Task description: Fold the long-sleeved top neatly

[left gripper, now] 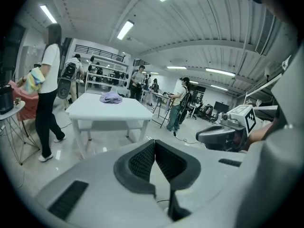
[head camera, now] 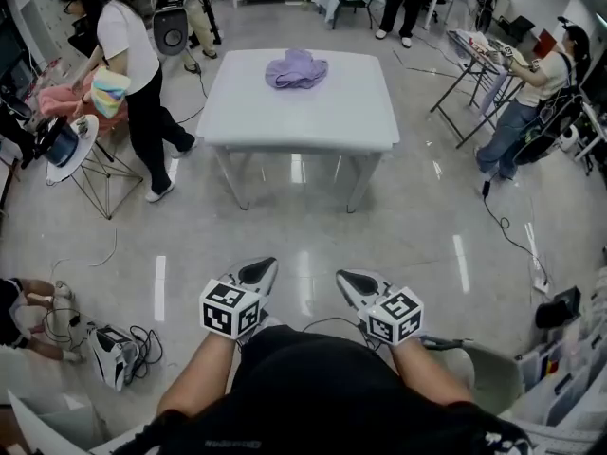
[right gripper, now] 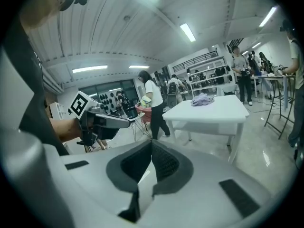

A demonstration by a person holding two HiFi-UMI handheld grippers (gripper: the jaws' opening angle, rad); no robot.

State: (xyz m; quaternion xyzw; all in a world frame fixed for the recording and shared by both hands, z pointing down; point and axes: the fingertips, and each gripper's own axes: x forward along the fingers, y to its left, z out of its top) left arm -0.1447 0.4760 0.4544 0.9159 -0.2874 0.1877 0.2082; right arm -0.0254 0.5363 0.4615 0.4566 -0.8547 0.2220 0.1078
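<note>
**Left gripper and right gripper: both closed, nothing held, top out of reach**

- Claws: in each gripper view the two ribbed pads meet at the tips with nothing between them. Both are held low in front of the person's body, side by side, angled down toward the floor.
- Task's thing: the long-sleeved top, lilac, lies in a crumpled heap on the white table, near the table's far edge and roughly centred across it. Sleeves, collar and hem cannot be told apart in the bunch.
- Relation: top well apart from both grippers, straight ahead, with open floor and the near part of the tabletop between. Folding looks not yet begun; approach is the step in hand.

Risks, as judged:
- The heap sits at the far side, so a reach across the table may catch only one layer; a pull on that would drag the bundle rather than spread it.
- A blind pinch into the bunch could take sleeve and body together, leaving a twist that spoils any neat fold.
- A cable trails over the floor at the right, and a person stands near the table's left corner; either could hinder walking round it.
</note>
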